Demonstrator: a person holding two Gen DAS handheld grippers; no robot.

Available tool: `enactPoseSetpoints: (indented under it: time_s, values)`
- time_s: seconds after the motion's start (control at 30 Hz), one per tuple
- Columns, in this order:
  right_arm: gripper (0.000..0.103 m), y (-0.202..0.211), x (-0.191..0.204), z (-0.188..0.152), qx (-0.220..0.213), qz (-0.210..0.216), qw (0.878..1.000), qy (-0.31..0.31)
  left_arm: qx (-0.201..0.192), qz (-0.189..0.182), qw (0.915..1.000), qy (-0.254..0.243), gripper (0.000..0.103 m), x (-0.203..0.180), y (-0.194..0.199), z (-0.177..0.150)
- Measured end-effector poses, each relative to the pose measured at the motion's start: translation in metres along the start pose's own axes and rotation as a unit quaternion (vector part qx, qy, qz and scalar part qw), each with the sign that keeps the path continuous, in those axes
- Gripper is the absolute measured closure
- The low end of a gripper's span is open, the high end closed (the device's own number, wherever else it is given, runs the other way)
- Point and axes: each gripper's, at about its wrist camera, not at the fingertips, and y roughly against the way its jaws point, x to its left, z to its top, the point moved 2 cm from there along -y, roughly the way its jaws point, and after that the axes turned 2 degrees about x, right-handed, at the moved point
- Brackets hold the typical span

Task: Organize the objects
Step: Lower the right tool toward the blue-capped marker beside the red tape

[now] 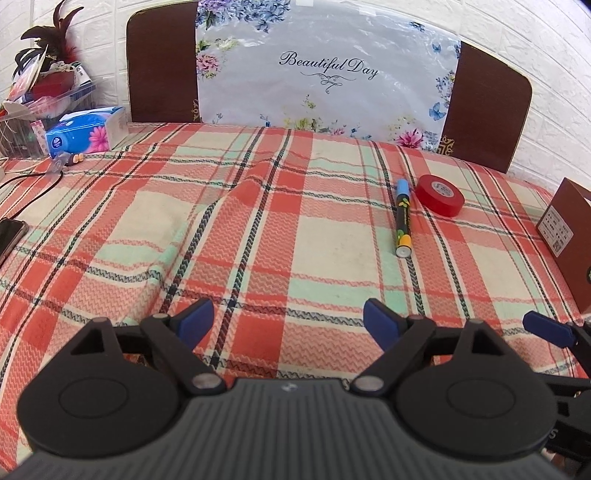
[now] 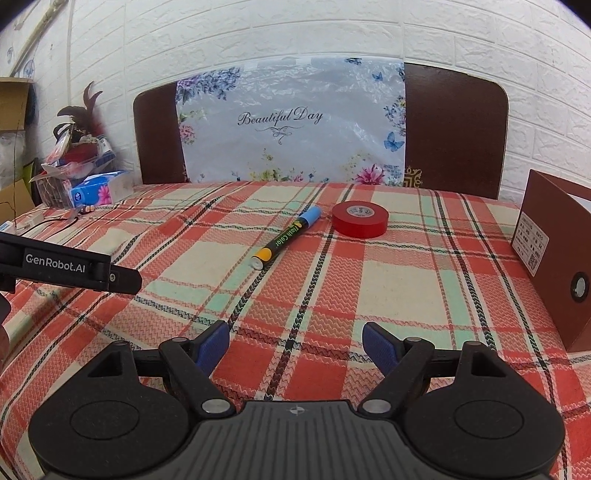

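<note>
Here, a table is covered with a checked cloth in red, cream and green, and it stands against a white brick wall. A brown board leans on that wall, with a flowery sheet in front that says "Beautiful Day". On the cloth I count one marker pen with a blue cap and one roll of red tape. They lie near each other at the far side of the table, a little to the right, and they do not touch. One brown box stands at the right edge. One blue tissue pack sits in the far left corner beside a heap of small things. There are two grippers. The left gripper has its blue pads wide apart with nothing between them. The right gripper is spread apart too and holds nothing. Both hang over bare cloth, well apart from the pen and tape. Only the left view shows a dark phone at the left edge. Only the right view shows the round hole in the box and the words "GenRobot.AI" on the side of the left gripper.
</note>
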Motion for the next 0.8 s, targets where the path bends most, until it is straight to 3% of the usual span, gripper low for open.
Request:
enactPoseSetpoints:
  time_s: [0.27, 0.37, 0.5, 0.7, 0.8]
  values:
    - [0.025, -0.009, -0.002, 0.001, 0.008, -0.006, 1.000, 0.004, -0.018, -0.019, 0.9995, 0.016, 0.008, 0.008, -0.005, -0.003]
    - [0.025, -0.012, -0.007, 0.004, 0.008, -0.009, 1.000, 0.006, 0.006, -0.015, 0.9995, 0.026, 0.008, 0.013, -0.020, -0.008]
    - [0.025, -0.019, -0.005, 0.007, 0.010, -0.014, 1.000, 0.008, 0.007, -0.014, 0.9994, 0.032, 0.008, 0.021, -0.030, -0.012]
    - [0.025, -0.037, -0.006, 0.013, 0.010, -0.022, 0.999, 0.022, -0.039, 0.001, 0.9992, -0.001, 0.001, 0.018, -0.037, -0.024]
    - [0.025, -0.046, -0.011, 0.017, 0.008, -0.017, 1.000, 0.011, -0.049, -0.012, 0.9987, -0.005, 0.000, 0.018, -0.039, -0.023]
